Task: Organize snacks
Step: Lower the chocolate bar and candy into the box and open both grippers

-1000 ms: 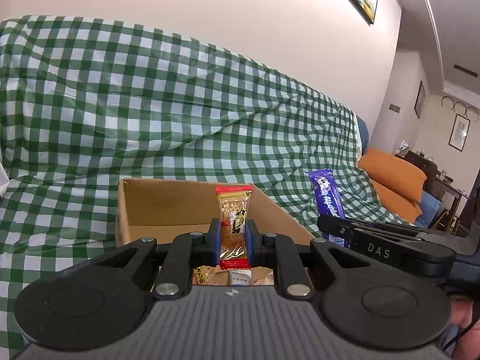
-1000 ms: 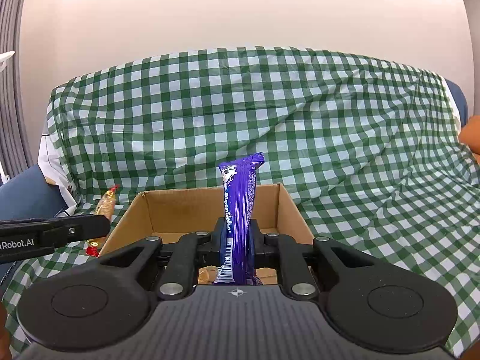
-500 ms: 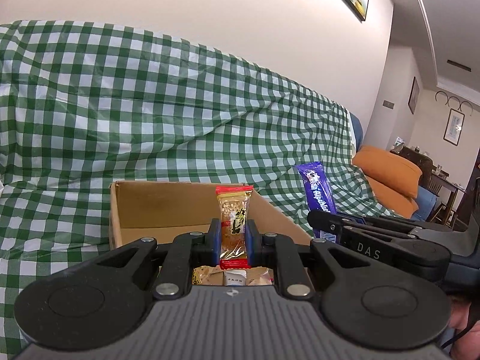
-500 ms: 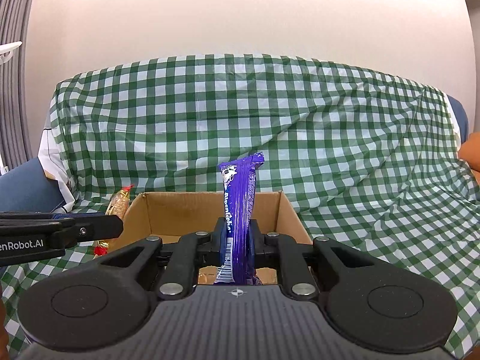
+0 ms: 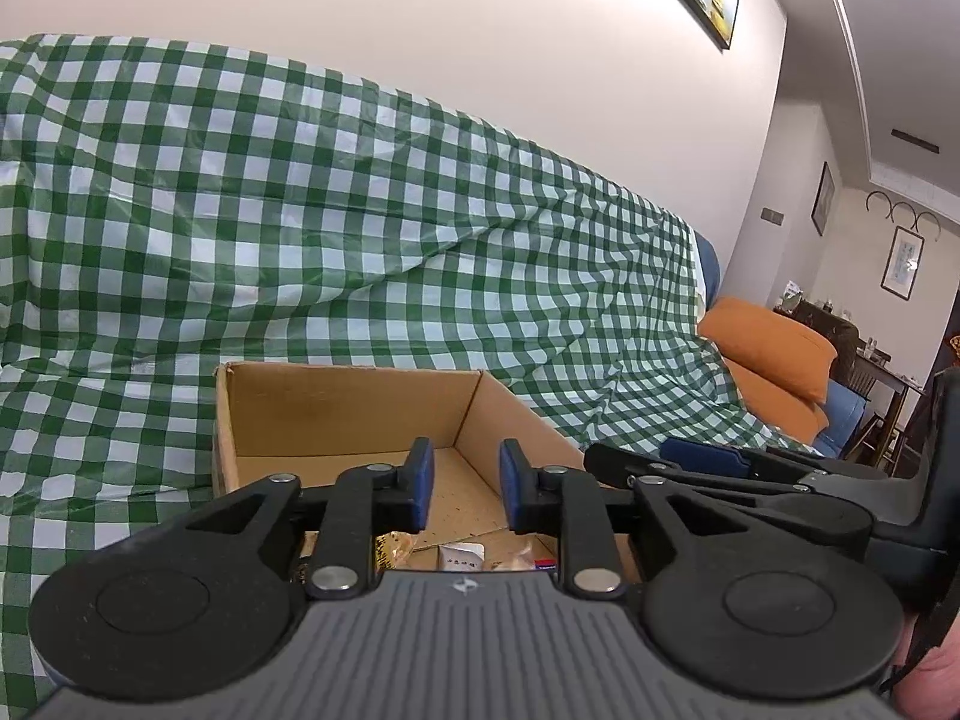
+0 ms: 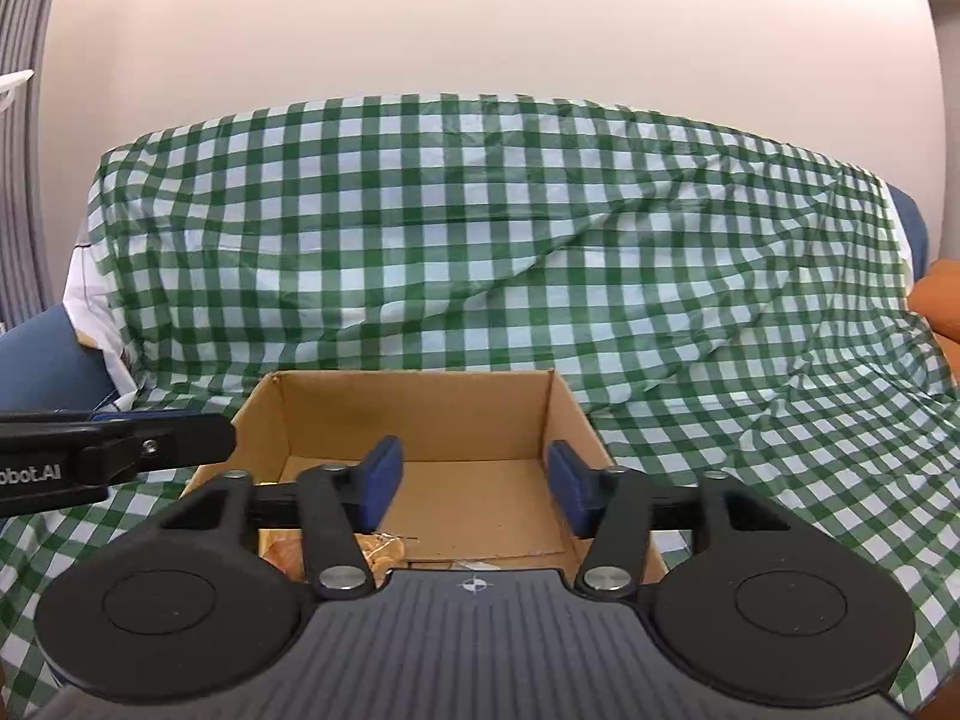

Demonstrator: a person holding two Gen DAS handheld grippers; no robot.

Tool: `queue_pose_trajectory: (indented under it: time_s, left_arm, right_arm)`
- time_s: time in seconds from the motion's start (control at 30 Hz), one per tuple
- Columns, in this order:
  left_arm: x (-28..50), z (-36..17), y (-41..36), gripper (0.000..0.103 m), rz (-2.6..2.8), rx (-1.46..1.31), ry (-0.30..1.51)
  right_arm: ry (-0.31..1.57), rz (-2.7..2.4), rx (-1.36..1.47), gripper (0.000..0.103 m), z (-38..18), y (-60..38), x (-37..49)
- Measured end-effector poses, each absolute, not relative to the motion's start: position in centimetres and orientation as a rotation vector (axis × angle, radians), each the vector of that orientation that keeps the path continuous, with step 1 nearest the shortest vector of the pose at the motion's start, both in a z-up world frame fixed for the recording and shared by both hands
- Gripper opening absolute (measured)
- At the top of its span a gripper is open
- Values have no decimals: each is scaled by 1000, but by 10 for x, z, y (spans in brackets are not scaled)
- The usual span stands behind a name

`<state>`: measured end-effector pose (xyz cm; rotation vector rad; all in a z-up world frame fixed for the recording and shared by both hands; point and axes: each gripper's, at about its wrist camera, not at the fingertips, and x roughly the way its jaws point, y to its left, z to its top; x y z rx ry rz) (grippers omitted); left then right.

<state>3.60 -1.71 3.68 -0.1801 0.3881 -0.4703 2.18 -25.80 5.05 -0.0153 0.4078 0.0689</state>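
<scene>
Both claws hover level over the near edge of the cardboard box (image 6: 414, 414), pointing toward its back wall. From its own camera, the left claw (image 5: 461, 483) has its blue pads (image 5: 420, 480) parted a moderate way with nothing between them, and the box floor shows through the gap. The right claw (image 6: 471, 480) is spread wider, also holding nothing, its pads (image 6: 381, 477) framing the middle of the box. Seen from the left wrist, the right claw (image 5: 606, 459) reaches in level from the box's right side, its tip over the right wall. Seen from the right wrist, the left claw (image 6: 225, 429) comes in level from the box's left side, its tip at the left wall.

Snack packets (image 5: 461, 557) lie on the box floor at its near end, mostly hidden behind the claw bodies; a golden wrapper (image 6: 384, 549) shows near the front left corner. The box sits on a sofa under a green checked cloth (image 6: 480, 228), with an orange cushion (image 5: 768, 342) far to the box's right.
</scene>
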Motion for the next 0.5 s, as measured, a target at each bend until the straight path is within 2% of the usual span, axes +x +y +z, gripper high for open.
queue_pose_trajectory:
  time_s: [0.07,0.1,0.13,0.2,0.27,0.43,0.5]
  left_arm:
    - [33,38,-16,28,-471,-168,383]
    - [31,39,-15,28,-471,-160,382]
    - [29,40,-15,31,-469,-153,383]
    - [22,42,-14,36,-459,-138,390]
    - [16,45,-13,36,-439,-129,412]
    - [-1,57,-18,37,-369,-131,503]
    - [-10,61,-23,42,-335,-131,520]
  right_arm:
    - [419,59,-4,67,50,-259,23]
    - [422,57,-2,73,50,-259,22]
    - [425,57,-5,82,49,-259,22]
    - [433,56,-17,89,48,-258,19]
    - [436,60,-27,91,47,-258,15]
    - [425,66,-33,102,51,-266,2]
    - [431,66,-32,102,52,-272,-3]
